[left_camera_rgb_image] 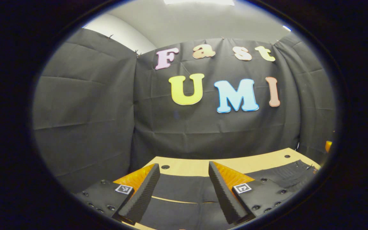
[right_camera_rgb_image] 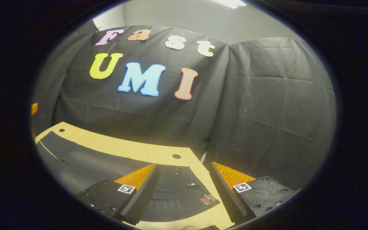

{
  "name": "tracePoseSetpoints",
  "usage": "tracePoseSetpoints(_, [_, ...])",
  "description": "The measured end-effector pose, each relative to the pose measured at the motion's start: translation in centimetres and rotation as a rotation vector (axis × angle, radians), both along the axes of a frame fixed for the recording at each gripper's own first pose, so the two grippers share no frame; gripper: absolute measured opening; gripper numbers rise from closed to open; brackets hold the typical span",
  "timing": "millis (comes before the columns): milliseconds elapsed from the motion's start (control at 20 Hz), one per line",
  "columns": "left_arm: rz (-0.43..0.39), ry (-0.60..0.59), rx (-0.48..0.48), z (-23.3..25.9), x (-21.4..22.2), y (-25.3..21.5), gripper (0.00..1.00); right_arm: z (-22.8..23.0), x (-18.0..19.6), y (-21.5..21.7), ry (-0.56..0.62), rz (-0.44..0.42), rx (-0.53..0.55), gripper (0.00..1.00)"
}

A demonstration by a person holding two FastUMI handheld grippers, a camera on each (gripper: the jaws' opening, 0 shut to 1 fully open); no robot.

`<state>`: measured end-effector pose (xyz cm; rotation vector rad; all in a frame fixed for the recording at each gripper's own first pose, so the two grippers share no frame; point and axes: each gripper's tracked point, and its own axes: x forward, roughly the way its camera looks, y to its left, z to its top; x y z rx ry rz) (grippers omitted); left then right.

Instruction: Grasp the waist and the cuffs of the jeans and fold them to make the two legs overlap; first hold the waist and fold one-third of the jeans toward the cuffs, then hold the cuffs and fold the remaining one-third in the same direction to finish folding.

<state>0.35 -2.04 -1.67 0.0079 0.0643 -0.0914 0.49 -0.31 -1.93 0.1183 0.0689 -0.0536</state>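
- The black jeans (right_camera_rgb_image: 177, 188) lie flat on the wooden table (right_camera_rgb_image: 129, 148), with the waist end, carrying a small leather patch (right_camera_rgb_image: 209, 200), below the right gripper (right_camera_rgb_image: 184, 191).
- In the left gripper view the two legs (left_camera_rgb_image: 184, 191) run under the left gripper (left_camera_rgb_image: 184, 191), a thin strip of table between them.
- Both grippers stand spread wide above the cloth, pinching nothing.
- Small round holes (left_camera_rgb_image: 165, 166) dot the tabletop.
- The near edges of the jeans are cut off from sight.
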Motion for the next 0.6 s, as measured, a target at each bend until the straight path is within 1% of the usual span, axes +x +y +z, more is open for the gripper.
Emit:
tracePoseSetpoints(50, [0.008,0.024,-0.007,-0.5,-0.2,0.3,0.98,-0.8,0.2,0.0,0.025,0.003,0.014,0.95])
tracePoseSetpoints(100, [0.019,0.048,-0.018,-1.0,-0.4,0.6,0.96,-1.4,0.3,0.1,0.047,0.007,0.031,0.94])
tracePoseSetpoints(150, [0.033,0.071,-0.037,-1.5,-0.7,1.0,0.98,-2.1,0.5,0.1,0.073,0.009,0.051,0.95])
tracePoseSetpoints(200, [0.052,0.095,-0.062,-1.9,-1.0,1.3,0.98,-2.9,0.6,0.1,0.102,0.014,0.077,0.95])
tracePoseSetpoints(300, [0.104,0.148,-0.118,-3.0,-1.6,2.3,0.98,-4.4,0.7,0.0,0.158,0.015,0.134,0.95])
tracePoseSetpoints(400, [0.175,0.202,-0.165,-4.2,-2.0,3.8,0.98,-5.9,0.7,-0.6,0.211,0.005,0.188,0.95])
tracePoseSetpoints(450, [0.205,0.233,-0.204,-4.7,-2.1,4.2,0.98,-6.5,0.7,-0.9,0.232,0.001,0.226,0.95])
tracePoseSetpoints(600, [0.301,0.345,-0.369,-6.8,-3.2,5.0,0.97,-8.5,0.6,-1.2,0.308,0.004,0.324,0.95])
